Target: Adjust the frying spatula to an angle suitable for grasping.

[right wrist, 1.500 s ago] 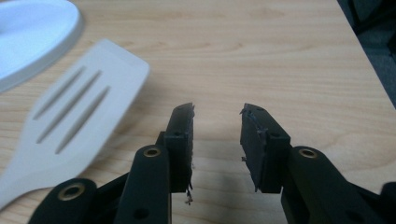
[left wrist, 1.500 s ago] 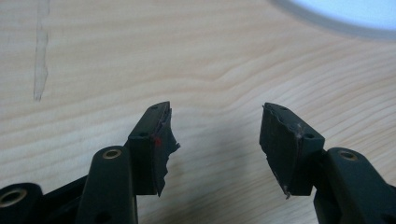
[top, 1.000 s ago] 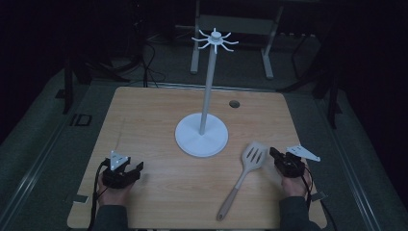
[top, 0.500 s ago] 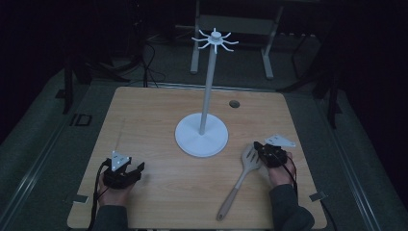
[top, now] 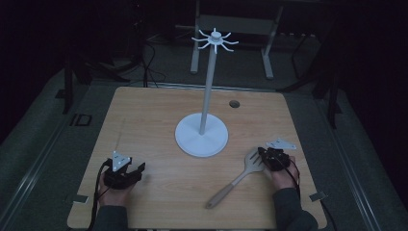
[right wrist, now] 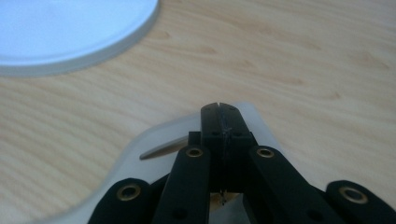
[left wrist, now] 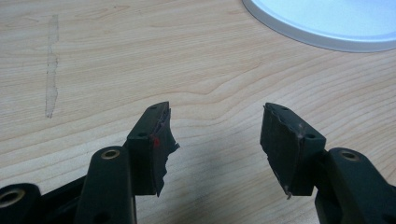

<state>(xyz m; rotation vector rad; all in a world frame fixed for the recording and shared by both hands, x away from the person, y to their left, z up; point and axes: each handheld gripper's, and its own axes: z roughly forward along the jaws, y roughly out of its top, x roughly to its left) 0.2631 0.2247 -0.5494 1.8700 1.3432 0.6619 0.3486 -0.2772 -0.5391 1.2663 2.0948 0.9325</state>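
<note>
A slotted spatula [top: 240, 177] with a pale head and a wooden handle lies flat on the wooden table [top: 144, 115], front right. My right gripper [top: 263, 156] hovers at the right edge of its head, jaws shut together with nothing between them. In the right gripper view the closed tips [right wrist: 219, 107] sit just over the pale spatula head [right wrist: 177, 128]; I cannot tell if they touch it. My left gripper [top: 139, 169] rests at the front left, open. Its pads [left wrist: 159, 135] stand wide apart over bare wood.
A white hook stand [top: 207, 96] rises from a round base [top: 201, 140] at the table's middle, with hooks at its top [top: 215, 39]. The base edge lies near both grippers [left wrist: 327, 28] [right wrist: 60, 37]. A small hole [top: 234, 103] is at the back right.
My right gripper has moved left and a little down, from beside the spatula to the edge of its head. The left gripper and the spatula have stayed still.
</note>
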